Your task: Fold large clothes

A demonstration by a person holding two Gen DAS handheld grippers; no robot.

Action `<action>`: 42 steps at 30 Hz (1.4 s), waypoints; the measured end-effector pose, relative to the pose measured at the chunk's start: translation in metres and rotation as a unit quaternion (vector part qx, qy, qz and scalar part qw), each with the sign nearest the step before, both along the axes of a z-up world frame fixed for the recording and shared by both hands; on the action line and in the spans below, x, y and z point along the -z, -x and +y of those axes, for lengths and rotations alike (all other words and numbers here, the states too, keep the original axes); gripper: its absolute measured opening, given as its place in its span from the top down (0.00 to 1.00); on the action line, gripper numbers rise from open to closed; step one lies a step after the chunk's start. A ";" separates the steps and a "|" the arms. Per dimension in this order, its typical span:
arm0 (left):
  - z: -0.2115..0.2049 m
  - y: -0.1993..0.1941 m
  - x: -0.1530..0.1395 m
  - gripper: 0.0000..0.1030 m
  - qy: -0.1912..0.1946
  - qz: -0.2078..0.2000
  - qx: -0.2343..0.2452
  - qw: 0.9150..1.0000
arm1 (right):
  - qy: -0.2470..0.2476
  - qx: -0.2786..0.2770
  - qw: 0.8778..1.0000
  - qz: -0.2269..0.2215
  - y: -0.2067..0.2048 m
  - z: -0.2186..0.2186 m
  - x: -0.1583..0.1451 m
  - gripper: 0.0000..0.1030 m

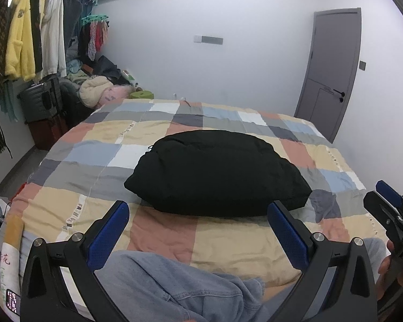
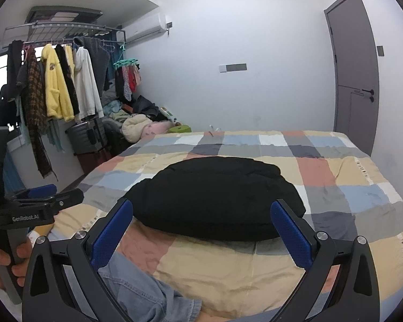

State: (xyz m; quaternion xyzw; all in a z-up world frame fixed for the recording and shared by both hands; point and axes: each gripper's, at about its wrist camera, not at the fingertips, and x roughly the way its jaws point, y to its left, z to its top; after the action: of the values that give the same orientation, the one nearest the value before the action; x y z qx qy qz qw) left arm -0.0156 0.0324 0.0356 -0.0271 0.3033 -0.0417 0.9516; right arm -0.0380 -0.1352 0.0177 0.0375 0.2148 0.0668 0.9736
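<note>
A black garment [image 1: 217,171] lies folded into a thick bundle on the checked bedspread [image 1: 99,155], also seen as the black garment [image 2: 215,201] in the right wrist view. A denim garment [image 1: 174,289] lies at the near edge of the bed, below both grippers, and shows as denim [image 2: 142,289] on the right side view too. My left gripper [image 1: 198,212] is open, held just short of the black bundle, nothing between its blue pads. My right gripper [image 2: 201,214] is open in the same way, its fingers flanking the bundle's near edge.
A clothes rack [image 2: 64,80] with hanging coats stands at the left, suitcases [image 2: 86,134] and a heap of clothes below it. A grey door [image 2: 354,80] is at the right. A hand [image 2: 2,263] holds the left gripper's handle. The bed's far half shows bare bedspread [image 2: 322,166].
</note>
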 end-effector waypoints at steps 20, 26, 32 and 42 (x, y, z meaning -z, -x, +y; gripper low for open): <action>-0.005 -0.032 0.039 0.00 -0.004 0.016 -0.010 1.000 | -0.014 0.002 1.000 0.028 -0.027 -0.010 0.029 0.00; -0.006 -0.031 0.040 0.00 -0.002 0.016 -0.011 1.000 | -0.012 0.002 0.999 0.029 -0.026 -0.009 0.030 0.00; -0.004 -0.025 0.035 0.00 -0.001 0.011 -0.013 1.000 | -0.013 0.005 0.999 0.030 -0.024 -0.009 0.029 0.00; 0.000 -0.021 0.033 0.00 0.005 0.012 -0.012 1.000 | -0.014 0.001 1.000 0.028 -0.023 -0.009 0.029 0.00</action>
State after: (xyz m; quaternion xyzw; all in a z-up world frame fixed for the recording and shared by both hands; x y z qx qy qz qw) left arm 0.0053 0.0328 0.0028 -0.0362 0.3138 -0.0318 0.9483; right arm -0.0153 -0.1437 -0.0114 0.0536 0.2409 0.0677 0.9667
